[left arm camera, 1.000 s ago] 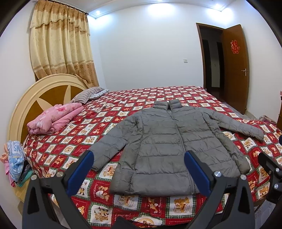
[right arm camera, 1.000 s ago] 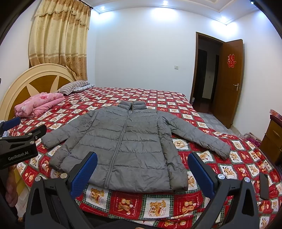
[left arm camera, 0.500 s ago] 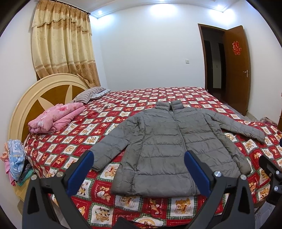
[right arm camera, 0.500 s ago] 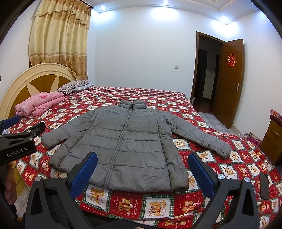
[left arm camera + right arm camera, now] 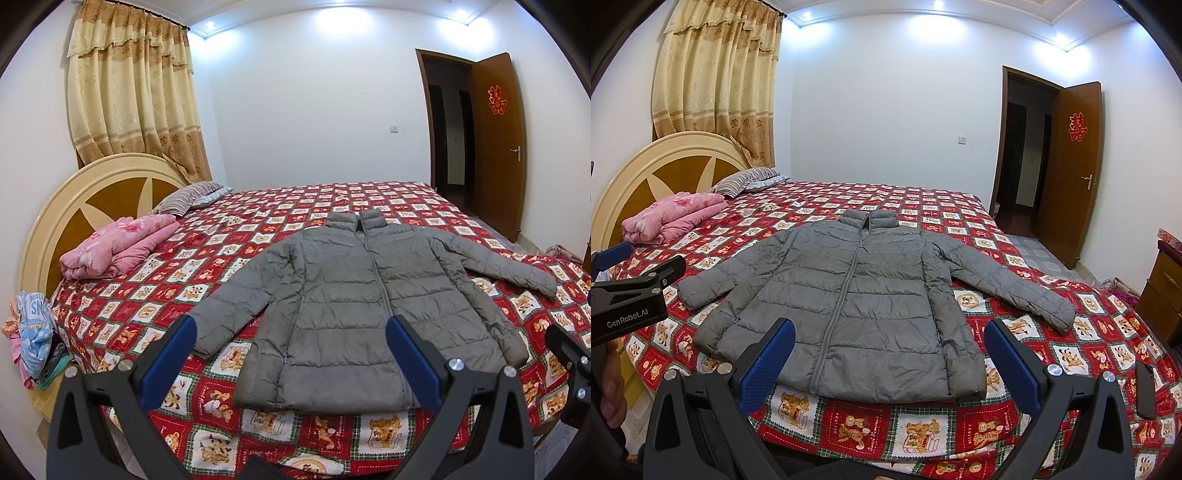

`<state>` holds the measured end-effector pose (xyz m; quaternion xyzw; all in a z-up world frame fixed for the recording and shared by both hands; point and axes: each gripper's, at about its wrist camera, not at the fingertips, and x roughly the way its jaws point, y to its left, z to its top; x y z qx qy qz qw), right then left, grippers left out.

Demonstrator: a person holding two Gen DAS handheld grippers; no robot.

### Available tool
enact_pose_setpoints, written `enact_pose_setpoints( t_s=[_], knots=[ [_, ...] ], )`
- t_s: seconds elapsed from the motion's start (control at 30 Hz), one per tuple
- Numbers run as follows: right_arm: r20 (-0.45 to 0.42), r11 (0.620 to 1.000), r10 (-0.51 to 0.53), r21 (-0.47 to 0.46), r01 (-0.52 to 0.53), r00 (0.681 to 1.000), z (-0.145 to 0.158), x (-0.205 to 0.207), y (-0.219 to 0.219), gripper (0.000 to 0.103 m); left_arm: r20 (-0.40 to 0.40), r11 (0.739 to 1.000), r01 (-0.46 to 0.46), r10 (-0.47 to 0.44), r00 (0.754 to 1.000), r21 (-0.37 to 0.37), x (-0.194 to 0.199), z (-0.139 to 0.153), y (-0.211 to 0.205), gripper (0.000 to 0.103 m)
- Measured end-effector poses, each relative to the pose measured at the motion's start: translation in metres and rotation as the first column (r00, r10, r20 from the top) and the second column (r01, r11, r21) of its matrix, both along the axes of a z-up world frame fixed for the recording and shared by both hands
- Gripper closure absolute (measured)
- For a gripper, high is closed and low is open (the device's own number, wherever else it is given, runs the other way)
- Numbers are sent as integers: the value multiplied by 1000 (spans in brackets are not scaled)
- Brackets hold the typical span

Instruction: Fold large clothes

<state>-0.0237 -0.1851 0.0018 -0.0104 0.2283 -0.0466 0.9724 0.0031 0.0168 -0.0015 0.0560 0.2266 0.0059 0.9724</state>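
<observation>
Jacket [image 5: 354,306] grey, puffer type, lies flat on the red patterned bedspread [image 5: 288,210] near the bed's foot edge, zipped, collar away from cameras, both sleeves spread. Left gripper [image 5: 290,345] jaws wide apart, empty. Right gripper [image 5: 888,349] same, short of the hem.

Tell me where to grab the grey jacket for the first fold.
Probably take the grey jacket by a sleeve cuff. The right claw comes from the bed's near edge to the outstretched cuff: it lies flat, clear of the body, and swings inward.
</observation>
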Motion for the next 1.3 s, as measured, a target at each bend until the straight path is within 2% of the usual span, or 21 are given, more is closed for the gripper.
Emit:
enact_pose_setpoints(
  t_s=[1.0, 1.3],
  knots=[
    [-21, 1000, -1, 4, 1, 1000, -9, 6, -3, 1, -2, 1000, -15, 15, 1000, 7, 3, -5, 7, 0],
    [-45, 1000, -17, 15, 17, 999, -20, 24, -17, 1, -21, 1000, -19, 19, 1000, 18, 26, -18, 1, 0]
  ],
)
